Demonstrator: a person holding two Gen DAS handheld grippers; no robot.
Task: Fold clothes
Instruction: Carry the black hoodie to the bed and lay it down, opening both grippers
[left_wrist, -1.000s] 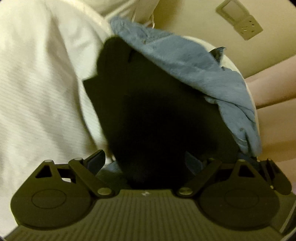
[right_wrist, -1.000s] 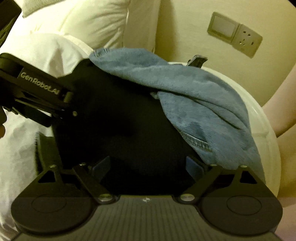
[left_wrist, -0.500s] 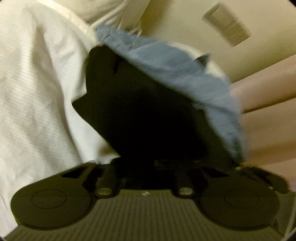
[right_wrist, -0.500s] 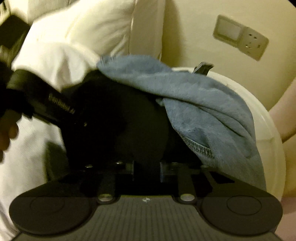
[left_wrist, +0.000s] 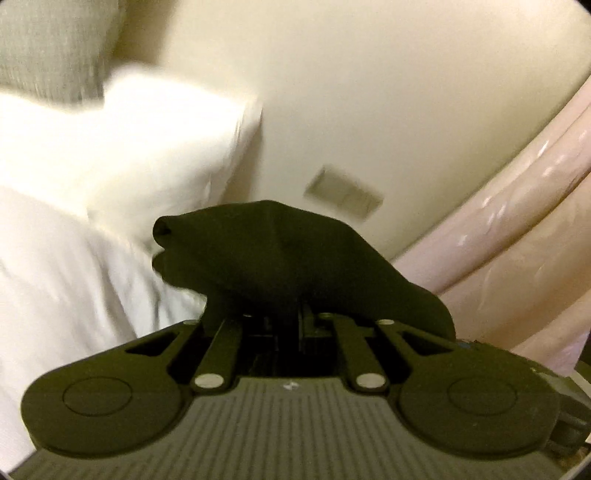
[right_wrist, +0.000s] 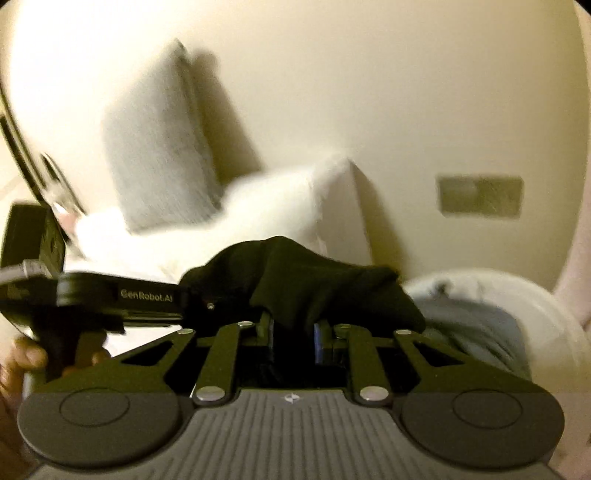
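Left gripper (left_wrist: 291, 325): its fingers are drawn in narrow and clamped on a bunch of the black garment (left_wrist: 288, 266), which mounds up over the tips.
Right gripper (right_wrist: 291, 332): likewise closed to a narrow gap, with a fold of the same black garment (right_wrist: 306, 291) pinched between the blue-padded fingers.
Black garment: it is carried in the air between the two grippers, just above and near the white basket (right_wrist: 546, 317); the left gripper (right_wrist: 122, 299) is seen gripping its other end just beside.
Blue garment (right_wrist: 476, 332): it is left lying in the white basket, below and to the right of the black garment.
Step in hand: the black garment is judged to be in the middle of being lifted clear of the basket, before any fold is made.
Next move: the garment would need to be carried away from the basket to the white bedding (left_wrist: 74, 280) and spread flat, the two grippers being drawn apart so the cloth is not bunched.
Beyond the basket: white pillow (right_wrist: 291, 206), wall socket plate (right_wrist: 480, 195).
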